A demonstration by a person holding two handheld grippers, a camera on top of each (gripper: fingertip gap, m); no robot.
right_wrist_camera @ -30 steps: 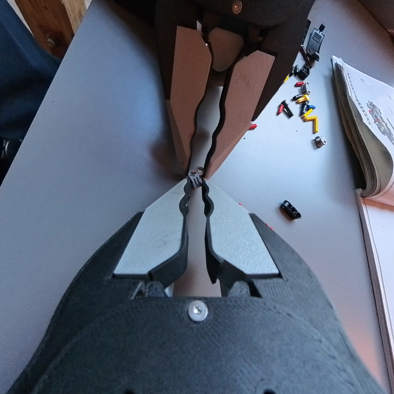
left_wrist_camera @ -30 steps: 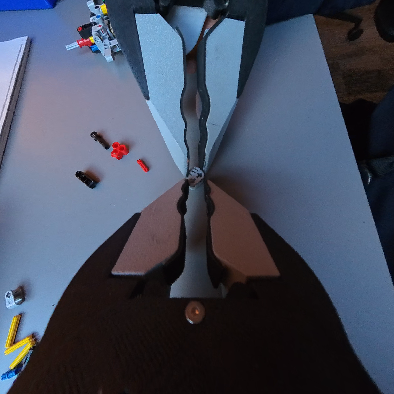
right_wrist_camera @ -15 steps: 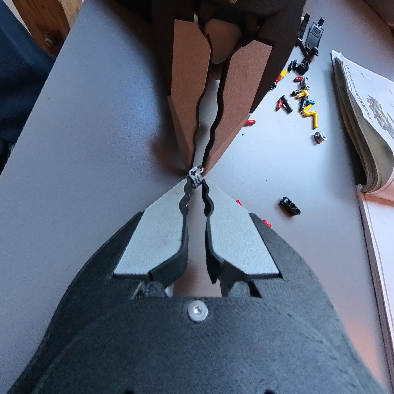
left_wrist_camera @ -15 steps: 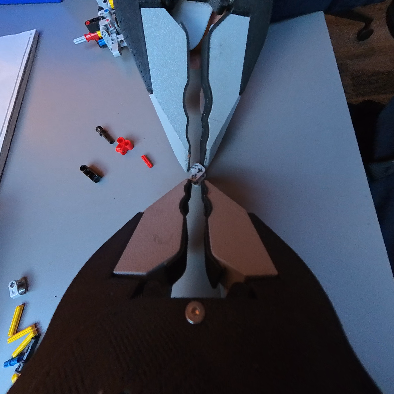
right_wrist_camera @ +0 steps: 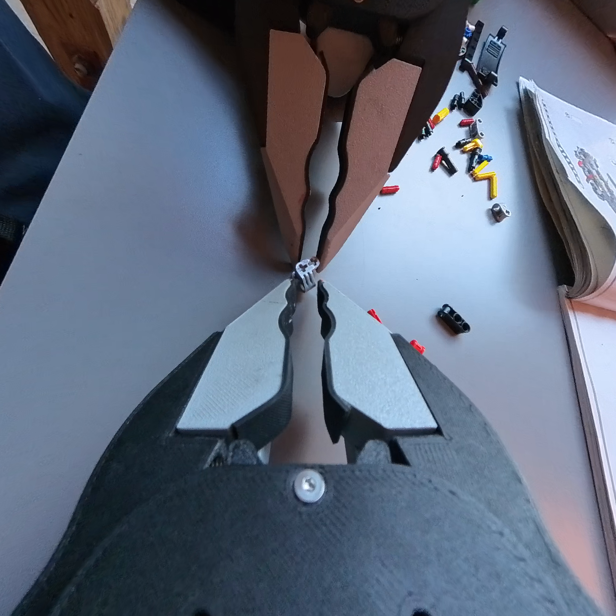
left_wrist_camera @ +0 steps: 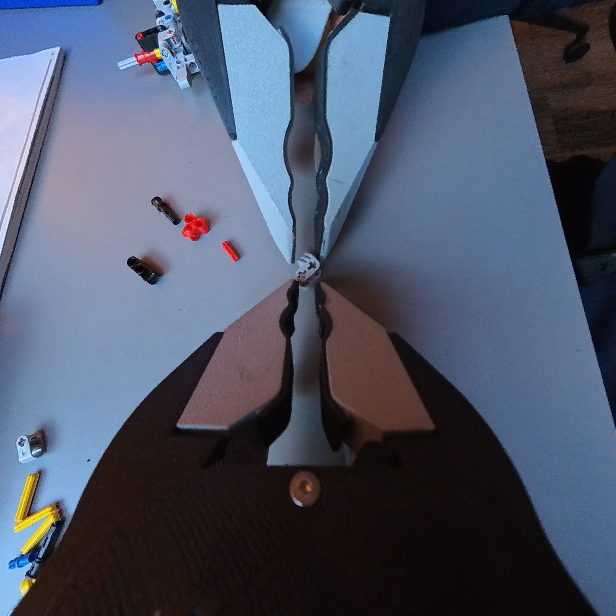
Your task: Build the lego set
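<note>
A small light grey connector piece (left_wrist_camera: 308, 269) hangs just above the grey table (left_wrist_camera: 433, 233), between two grippers that meet tip to tip. My left gripper (left_wrist_camera: 306, 287), with brown fingers, is shut on the piece's near end. The right wrist view shows the piece (right_wrist_camera: 306, 270) pinched between those brown tips (right_wrist_camera: 308, 259). My right gripper (right_wrist_camera: 308, 287), with grey fingers, faces it from the other side. Its left pad (right_wrist_camera: 292, 290) touches the piece. Its right pad (right_wrist_camera: 320, 290) stands apart from the piece with a clear gap. The left wrist view shows the same gap at the grey tips (left_wrist_camera: 308, 258).
A red connector (left_wrist_camera: 196, 226), a red pin (left_wrist_camera: 230, 250), a black pin (left_wrist_camera: 165, 210) and a black connector (left_wrist_camera: 144, 270) lie to the left. Yellow axles (left_wrist_camera: 33, 520) and a partly built model (left_wrist_camera: 166, 50) lie farther off. An open booklet (right_wrist_camera: 566, 186) lies at the right. Less than 4 cm separates the two grippers' tips.
My left gripper's brown fingers closed onto the grey piece. My right gripper's grey fingers parted slightly, and one pad came off the piece. Both grippers stayed nearly in place.
</note>
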